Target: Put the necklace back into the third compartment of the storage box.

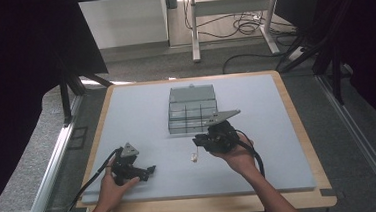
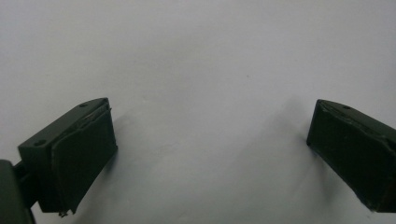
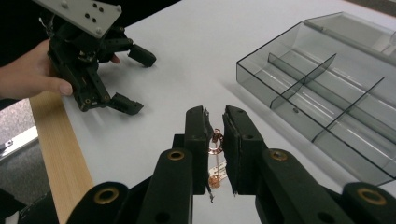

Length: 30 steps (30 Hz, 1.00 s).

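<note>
Because the right gripper (image 3: 215, 154) pinches the small copper-coloured ring with its pale tag (image 3: 215, 140) only between the tips of its nearly closed fingers, just above the desk (image 1: 141, 109), a tilt or slackened squeeze could likely drop it short of the box. Nearby, the clear divided box (image 3: 327, 88) stands open, its visible compartments apparently empty. Resting near the desk's front edge, the left gripper (image 1: 150, 171) has its fingers spread wide, holding nothing.

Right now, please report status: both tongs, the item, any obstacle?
Left tongs open, empty, low over the mat. Right tongs shut on a small copper ring piece. Clear divided box open ahead, path free.
</note>
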Each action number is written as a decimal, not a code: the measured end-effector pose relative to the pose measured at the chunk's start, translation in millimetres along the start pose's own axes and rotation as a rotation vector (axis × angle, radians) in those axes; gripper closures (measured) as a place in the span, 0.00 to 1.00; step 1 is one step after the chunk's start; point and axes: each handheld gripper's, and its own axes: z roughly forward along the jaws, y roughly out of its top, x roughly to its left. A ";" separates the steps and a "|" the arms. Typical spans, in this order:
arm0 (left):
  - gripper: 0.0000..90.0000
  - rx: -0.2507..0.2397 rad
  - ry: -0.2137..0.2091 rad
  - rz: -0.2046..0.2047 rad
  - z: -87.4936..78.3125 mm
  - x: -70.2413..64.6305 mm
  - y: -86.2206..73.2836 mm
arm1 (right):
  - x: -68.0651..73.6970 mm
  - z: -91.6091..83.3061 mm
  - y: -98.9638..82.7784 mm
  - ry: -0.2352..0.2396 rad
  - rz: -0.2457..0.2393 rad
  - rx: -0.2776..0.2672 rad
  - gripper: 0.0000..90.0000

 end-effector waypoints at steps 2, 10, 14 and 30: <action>0.01 0.000 0.000 0.000 0.0 0.0 0.0 | -0.7 -2.9 1.7 -0.005 -0.001 -0.006 0.87; 0.01 -0.001 0.001 0.000 -0.1 -0.1 0.0 | -0.7 -21.4 18.3 -0.024 -0.012 -0.047 0.87; 0.01 -0.001 0.002 0.004 -0.2 -0.1 -0.1 | 1.1 -30.0 29.0 -0.037 -0.030 -0.065 0.87; 0.01 -0.001 0.002 -0.002 -0.2 -0.5 -0.2 | -0.7 -45.5 54.2 -0.029 -0.023 -0.125 0.87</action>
